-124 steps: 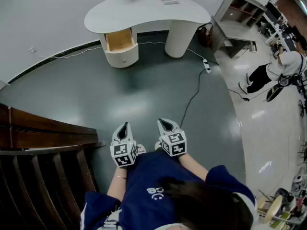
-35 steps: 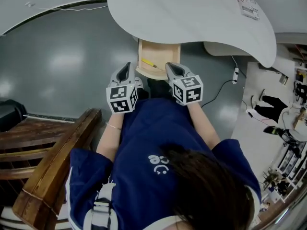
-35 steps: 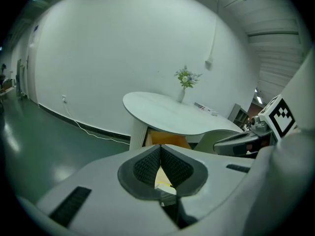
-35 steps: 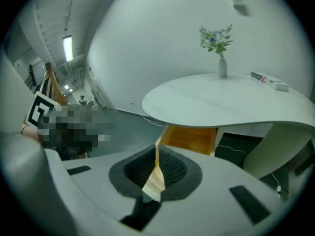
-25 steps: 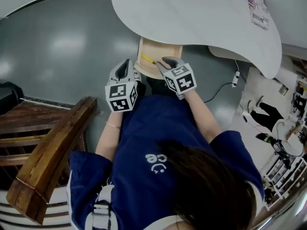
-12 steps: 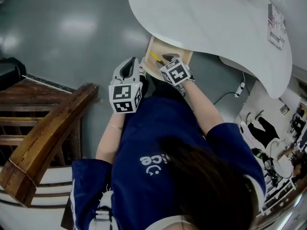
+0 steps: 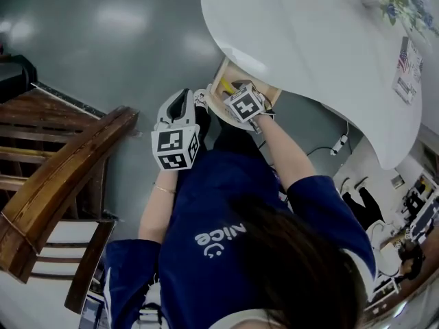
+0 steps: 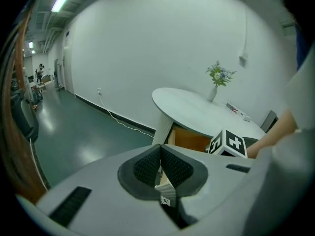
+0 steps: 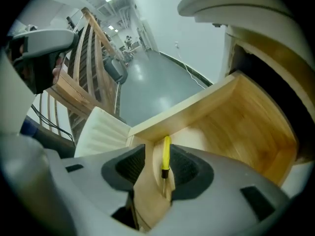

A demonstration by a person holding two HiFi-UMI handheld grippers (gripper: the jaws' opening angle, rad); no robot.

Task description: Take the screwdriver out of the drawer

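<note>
A yellow-handled screwdriver (image 9: pixel 166 157) lies on the floor of the open wooden drawer (image 9: pixel 246 127) under the white table (image 7: pixel 309 40). My right gripper (image 9: pixel 158 154) points steeply down into the drawer. Its jaws are opening and straddle the screwdriver, and the pads do not press on it. In the head view the right gripper (image 7: pixel 240 89) is inside the drawer (image 7: pixel 214 101), with the yellow handle (image 7: pixel 224 86) just left of it. My left gripper (image 7: pixel 182 100) hangs outside the drawer's left front corner. In the left gripper view its pads (image 8: pixel 147 163) meet with nothing between them.
A wooden stair railing (image 7: pixel 62 177) runs along the left, close behind the left arm. A cable (image 7: pixel 336 142) lies on the grey floor to the right of the table's leg. A vase of flowers (image 8: pixel 219 77) and papers (image 7: pixel 408 64) rest on the tabletop.
My right gripper has sunk into the drawer and come down over the screwdriver, with its jaws spreading. The left gripper has shifted a little beside the drawer. The head view has swung.
</note>
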